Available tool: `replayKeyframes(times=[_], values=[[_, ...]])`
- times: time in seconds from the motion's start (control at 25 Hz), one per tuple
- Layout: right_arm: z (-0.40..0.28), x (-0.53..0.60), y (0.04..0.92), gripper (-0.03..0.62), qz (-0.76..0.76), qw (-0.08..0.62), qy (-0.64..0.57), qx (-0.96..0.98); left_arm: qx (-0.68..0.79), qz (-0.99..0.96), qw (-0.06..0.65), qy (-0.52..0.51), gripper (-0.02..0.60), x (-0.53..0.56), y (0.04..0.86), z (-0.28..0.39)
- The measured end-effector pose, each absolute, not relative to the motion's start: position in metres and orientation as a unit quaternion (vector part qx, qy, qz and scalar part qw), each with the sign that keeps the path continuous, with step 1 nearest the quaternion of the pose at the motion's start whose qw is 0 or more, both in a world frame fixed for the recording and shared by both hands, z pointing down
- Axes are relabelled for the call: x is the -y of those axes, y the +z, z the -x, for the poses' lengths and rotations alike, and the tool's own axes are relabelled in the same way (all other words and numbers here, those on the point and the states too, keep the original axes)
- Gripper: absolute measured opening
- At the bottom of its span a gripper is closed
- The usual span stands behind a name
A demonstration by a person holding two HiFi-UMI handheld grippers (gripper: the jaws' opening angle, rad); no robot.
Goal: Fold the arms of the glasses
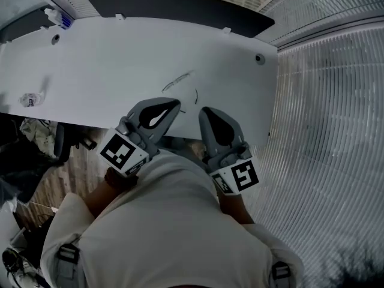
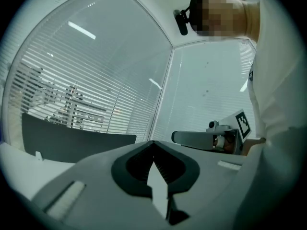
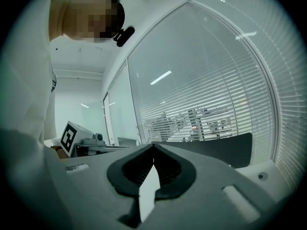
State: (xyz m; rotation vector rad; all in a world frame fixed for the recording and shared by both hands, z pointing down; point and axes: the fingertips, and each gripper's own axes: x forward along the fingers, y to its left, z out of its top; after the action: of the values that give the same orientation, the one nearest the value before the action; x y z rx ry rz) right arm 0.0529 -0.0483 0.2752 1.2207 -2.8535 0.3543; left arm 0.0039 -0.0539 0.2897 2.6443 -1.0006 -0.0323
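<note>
Both tongs are shut tight and empty: the left tongs [image 1: 174,104] and the right tongs [image 1: 206,111] hover side by side over the near edge of the white surface [image 1: 108,71]. Beyond their tips, touched by neither, the glasses [image 1: 178,80] lie on it as a faint thin outline. They look light, springy and easily bent, apt to skid on the smooth top, so I would steady the front frame and push each arm near its hinge.

White table [image 1: 108,59] (dark panel [image 1: 180,8] behind it) faces slatted blinds [image 3: 216,80].
</note>
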Motion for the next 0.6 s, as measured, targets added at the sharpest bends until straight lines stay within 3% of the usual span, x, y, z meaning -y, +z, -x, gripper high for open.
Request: replayKeyframes(times=[0.6], values=[[-0.042, 0.072, 0.35, 0.006, -0.397, 0.05, 0.121, 0.909, 0.368, -0.915, 0.148, 0.071, 0.02, 0.076, 0.389, 0.006]])
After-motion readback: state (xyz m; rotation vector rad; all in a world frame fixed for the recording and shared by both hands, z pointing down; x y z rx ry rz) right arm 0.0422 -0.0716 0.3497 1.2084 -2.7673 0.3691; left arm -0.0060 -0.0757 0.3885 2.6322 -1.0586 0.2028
